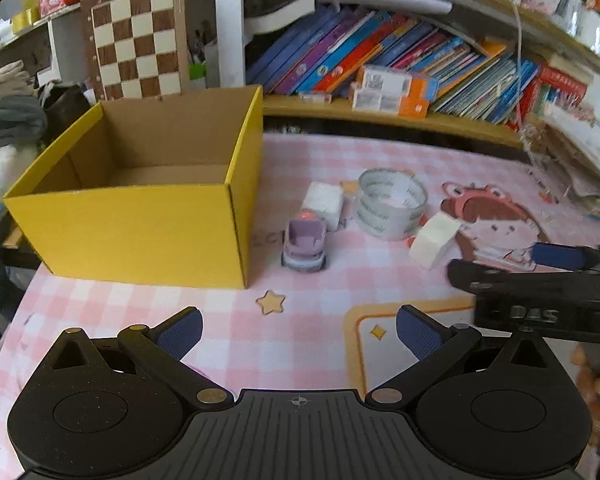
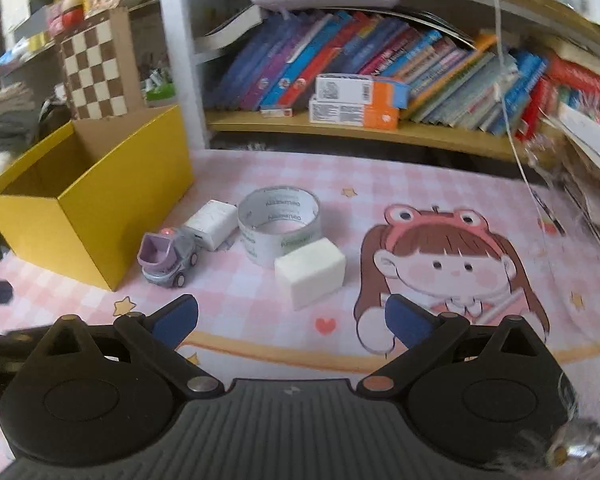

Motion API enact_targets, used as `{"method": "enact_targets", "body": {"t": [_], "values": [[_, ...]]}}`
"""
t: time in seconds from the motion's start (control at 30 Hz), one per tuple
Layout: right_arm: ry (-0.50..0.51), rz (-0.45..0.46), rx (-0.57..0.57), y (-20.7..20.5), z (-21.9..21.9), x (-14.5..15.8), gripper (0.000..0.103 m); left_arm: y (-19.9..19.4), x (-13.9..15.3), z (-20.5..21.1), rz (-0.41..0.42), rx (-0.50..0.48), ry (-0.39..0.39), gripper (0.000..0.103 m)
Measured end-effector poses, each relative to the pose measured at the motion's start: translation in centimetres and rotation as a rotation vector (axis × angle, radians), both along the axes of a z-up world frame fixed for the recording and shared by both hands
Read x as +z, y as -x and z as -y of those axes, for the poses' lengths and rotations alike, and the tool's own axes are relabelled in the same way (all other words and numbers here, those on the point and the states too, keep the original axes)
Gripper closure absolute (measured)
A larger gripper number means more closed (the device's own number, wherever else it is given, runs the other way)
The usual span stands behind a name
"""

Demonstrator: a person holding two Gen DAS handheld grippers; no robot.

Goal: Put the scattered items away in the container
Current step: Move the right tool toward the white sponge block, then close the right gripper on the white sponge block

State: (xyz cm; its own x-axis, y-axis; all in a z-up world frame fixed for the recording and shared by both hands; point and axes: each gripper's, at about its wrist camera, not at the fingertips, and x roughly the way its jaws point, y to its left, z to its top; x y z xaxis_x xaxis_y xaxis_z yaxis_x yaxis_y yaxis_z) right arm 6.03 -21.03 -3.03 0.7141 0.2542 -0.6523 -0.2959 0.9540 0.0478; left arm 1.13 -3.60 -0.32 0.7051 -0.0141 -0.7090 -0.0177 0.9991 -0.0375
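Observation:
An empty yellow cardboard box (image 1: 140,232) (image 2: 88,216) stands open on the left of the table. Beside it sit a purple toy truck (image 1: 305,245) (image 2: 166,256), a white charger block (image 1: 324,202) (image 2: 214,222), a roll of clear tape (image 1: 392,202) (image 2: 278,222) and a white foam block (image 1: 434,242) (image 2: 311,271). My left gripper (image 1: 298,330) is open and empty, short of the truck. My right gripper (image 2: 292,320) is open and empty, just short of the foam block; it also shows in the left wrist view (image 1: 540,276).
The table carries a pink checked mat with a cartoon girl (image 2: 448,264). A shelf of books (image 2: 380,68) and small boxes (image 2: 356,102) runs behind it. A chessboard (image 1: 138,44) leans behind the box. Folded cloth (image 1: 8,116) lies at far left.

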Motion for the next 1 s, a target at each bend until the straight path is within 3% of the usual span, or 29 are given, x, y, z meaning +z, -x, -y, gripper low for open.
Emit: {"method": "enact_targets", "body": {"t": [0.2, 0.47, 0.77, 1.0], "values": [[0.023, -0.024, 0.04, -2.2, -0.2, -1.3, 0.008, 0.2, 0.0, 1.0, 0.012, -0.058, -0.04, 0.0], [0.023, -0.042, 0.054, -4.5, -0.9, -2.5, 0.011, 0.2, -0.7, -0.2, -0.025, 0.0, -0.031, 0.0], [0.069, -0.058, 0.057, -7.0, -1.4, -3.4, 0.021, 0.0, -0.7, 0.6, -0.025, -0.038, -0.046, 0.0], [0.088, -0.077, 0.073, -8.3, -1.6, -4.4, 0.021, 0.1, -0.3, 0.0, -0.021, -0.01, -0.06, 0.0]]}}
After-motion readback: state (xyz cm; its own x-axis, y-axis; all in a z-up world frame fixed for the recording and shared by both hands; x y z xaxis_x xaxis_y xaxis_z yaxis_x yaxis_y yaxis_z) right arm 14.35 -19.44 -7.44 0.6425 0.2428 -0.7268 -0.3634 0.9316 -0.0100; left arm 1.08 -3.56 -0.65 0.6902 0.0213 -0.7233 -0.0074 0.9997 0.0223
